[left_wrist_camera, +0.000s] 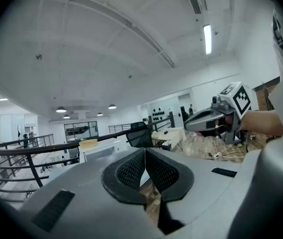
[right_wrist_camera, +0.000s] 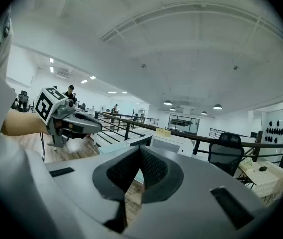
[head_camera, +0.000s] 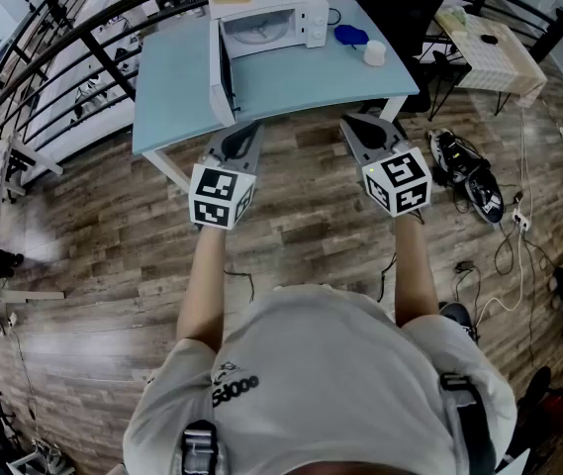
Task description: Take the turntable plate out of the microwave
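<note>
Both jaws of your left gripper [head_camera: 245,130] are clenched together on nothing, just short of the blue table [head_camera: 301,82]. Beyond, the microwave [head_camera: 296,3] stands with its door [head_camera: 224,72] swung open, the turntable plate [head_camera: 259,32] lying inside. Your right gripper [head_camera: 361,124], beside the left, is clenched empty too.

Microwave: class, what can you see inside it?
The microwave has its door open; a pale round turntable plate lies inside. Whatever is under that plate is covered.

Only a dark print [head_camera: 234,390] on the person's shirt [head_camera: 330,359] shows, too blurred to read.
</note>
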